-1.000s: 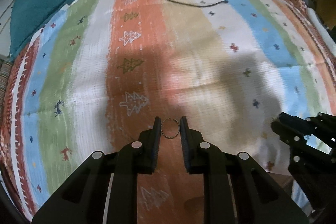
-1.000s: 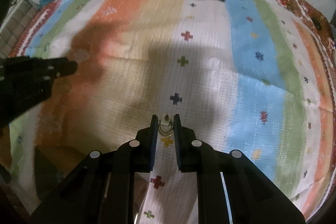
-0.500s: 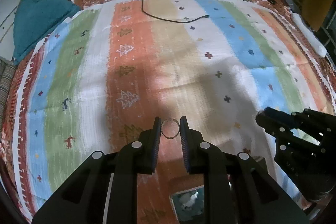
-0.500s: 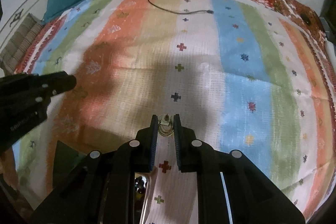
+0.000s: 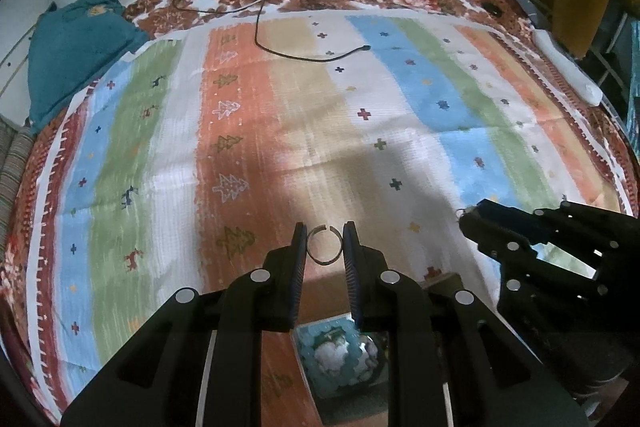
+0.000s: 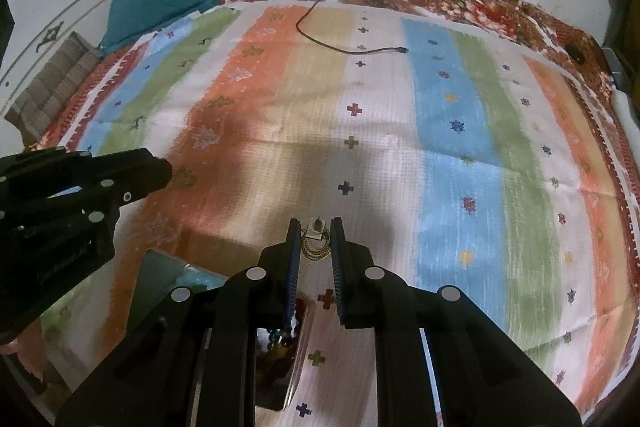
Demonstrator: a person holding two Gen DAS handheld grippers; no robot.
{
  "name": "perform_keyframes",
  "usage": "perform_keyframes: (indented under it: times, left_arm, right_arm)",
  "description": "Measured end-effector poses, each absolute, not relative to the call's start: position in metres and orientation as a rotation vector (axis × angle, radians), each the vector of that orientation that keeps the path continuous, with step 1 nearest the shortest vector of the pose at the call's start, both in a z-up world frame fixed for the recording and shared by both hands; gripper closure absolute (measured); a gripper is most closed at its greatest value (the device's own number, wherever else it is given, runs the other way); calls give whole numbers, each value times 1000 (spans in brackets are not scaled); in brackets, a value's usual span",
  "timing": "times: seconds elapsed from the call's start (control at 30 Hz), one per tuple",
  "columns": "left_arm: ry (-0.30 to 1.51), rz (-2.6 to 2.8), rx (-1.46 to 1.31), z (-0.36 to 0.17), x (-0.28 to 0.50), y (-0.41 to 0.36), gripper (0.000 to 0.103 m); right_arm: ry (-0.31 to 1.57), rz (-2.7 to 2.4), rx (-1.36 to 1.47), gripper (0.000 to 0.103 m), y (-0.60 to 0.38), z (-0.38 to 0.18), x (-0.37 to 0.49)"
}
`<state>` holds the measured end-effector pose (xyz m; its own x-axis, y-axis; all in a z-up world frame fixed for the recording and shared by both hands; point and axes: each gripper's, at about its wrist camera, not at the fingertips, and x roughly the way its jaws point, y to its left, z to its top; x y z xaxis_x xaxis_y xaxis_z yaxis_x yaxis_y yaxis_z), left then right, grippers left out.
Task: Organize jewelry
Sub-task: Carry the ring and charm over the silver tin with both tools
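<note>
My left gripper (image 5: 325, 241) is shut on a thin open metal ring (image 5: 324, 246), held upright between its pads above the striped cloth. My right gripper (image 6: 315, 239) is shut on a small gold earring (image 6: 316, 242) with hoops and a white stud piece. In the left wrist view the right gripper (image 5: 466, 217) reaches in from the right, level with the left one. Below the left fingers lies a box with a blue lining (image 5: 340, 355) and a shiny piece inside. Under the right fingers a metal tray (image 6: 280, 359) holds dark beads.
A striped cloth (image 5: 280, 115) covers the bed. A black cable (image 5: 304, 57) lies across its far part. A teal garment (image 5: 76, 47) sits at the far left, a white object (image 5: 568, 71) at the far right edge. The other gripper (image 6: 160, 171) enters the right wrist view from the left.
Both grippers have risen and drawn back with their jewelry still held. More of the bed and far wall shows, and the box and tray have come into view beneath the fingers.
</note>
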<state>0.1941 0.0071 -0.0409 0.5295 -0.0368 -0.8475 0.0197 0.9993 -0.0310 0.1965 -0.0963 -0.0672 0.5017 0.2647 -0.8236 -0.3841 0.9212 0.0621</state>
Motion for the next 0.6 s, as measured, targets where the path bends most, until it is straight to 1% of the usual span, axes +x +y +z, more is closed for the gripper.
perform_keyframes:
  times: [0.6]
  left_arm:
    - [957,-28,-57,-25,151,4,85]
  right_arm:
    - [902,437,-161,87,-93,-56,162]
